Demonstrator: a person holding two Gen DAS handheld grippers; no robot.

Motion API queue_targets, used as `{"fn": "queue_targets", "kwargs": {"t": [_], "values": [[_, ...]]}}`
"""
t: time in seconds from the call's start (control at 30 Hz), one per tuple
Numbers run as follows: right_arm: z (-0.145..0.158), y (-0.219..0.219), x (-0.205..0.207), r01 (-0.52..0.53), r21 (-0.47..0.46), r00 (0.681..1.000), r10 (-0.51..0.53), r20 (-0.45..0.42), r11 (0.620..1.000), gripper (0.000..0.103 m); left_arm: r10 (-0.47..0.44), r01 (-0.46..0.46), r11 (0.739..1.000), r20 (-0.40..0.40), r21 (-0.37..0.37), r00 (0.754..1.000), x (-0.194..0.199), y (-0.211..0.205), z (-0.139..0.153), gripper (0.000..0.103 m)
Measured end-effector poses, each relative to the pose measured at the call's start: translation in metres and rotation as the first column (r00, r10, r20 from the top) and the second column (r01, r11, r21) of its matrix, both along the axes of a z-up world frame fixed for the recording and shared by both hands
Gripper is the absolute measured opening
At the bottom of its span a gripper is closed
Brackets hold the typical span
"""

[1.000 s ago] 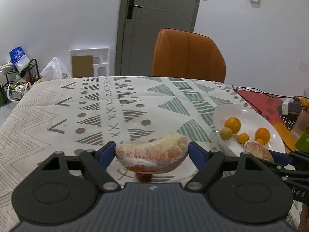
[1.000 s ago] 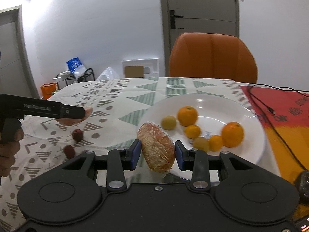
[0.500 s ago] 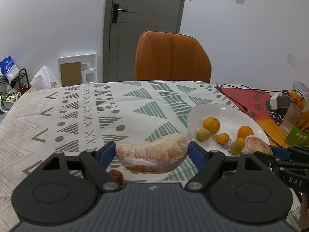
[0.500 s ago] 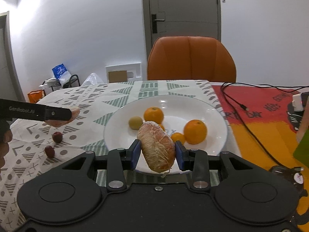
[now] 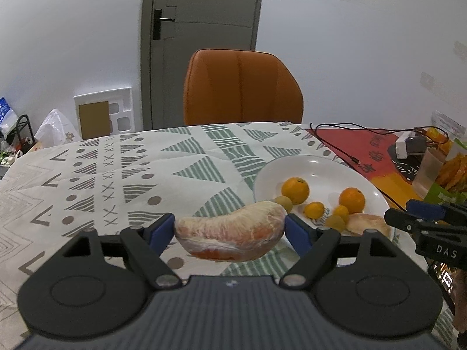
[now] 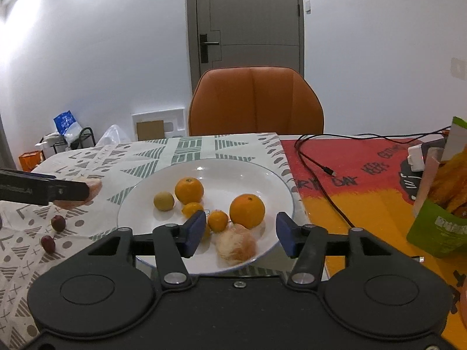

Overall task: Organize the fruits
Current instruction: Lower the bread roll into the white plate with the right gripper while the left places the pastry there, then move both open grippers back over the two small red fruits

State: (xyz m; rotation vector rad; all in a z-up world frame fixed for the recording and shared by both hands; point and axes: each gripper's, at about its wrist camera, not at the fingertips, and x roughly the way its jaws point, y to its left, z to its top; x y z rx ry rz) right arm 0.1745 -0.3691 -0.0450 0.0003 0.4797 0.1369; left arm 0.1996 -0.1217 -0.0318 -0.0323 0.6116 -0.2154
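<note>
Left hand-held gripper [image 5: 230, 229] clamped on a pomelo segment [image 5: 230, 233]; right hand-held gripper [image 6: 238, 234] spread wide with nothing between its pads

The left one held its peeled segment lengthwise between the blue pads, above the patterned cloth of the counter [image 5: 116, 175], just left of the white plate [image 6: 262, 180]. A second peeled segment [image 6: 237, 245] lay on the plate's near edge, below the right one's open fingers and touching neither pad. Two oranges [image 6: 189, 189], a greenish round fruit [image 6: 163, 201] and smaller citrus sat further in on the plate. Two dark red fruits [image 6: 57, 222] lay on the cloth left of the plate
</note>
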Motion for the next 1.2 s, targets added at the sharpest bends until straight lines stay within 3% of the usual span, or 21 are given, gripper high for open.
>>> {"fn": "queue_targets", "kwargs": {"t": [0.7,0.8,1.2], "values": [[-0.007,-0.015,-0.021,0.024,0.063,0.999,-0.023,-0.023,0.998,0.054,-0.128,0.128,0.992,0.052,0.0,0.99,0.006,-0.05,0.008,0.081],[-0.008,-0.014,-0.02,0.018,0.062,0.999,-0.016,-0.028,0.998,0.054,-0.117,0.116,0.993,0.081,0.014,0.99,0.003,-0.05,0.011,0.083],[-0.008,0.005,-0.016,-0.035,0.066,0.999,0.037,-0.027,0.997,0.054,0.005,-0.005,1.0,0.011,0.027,1.0,0.004,-0.007,0.002,0.083]]}}
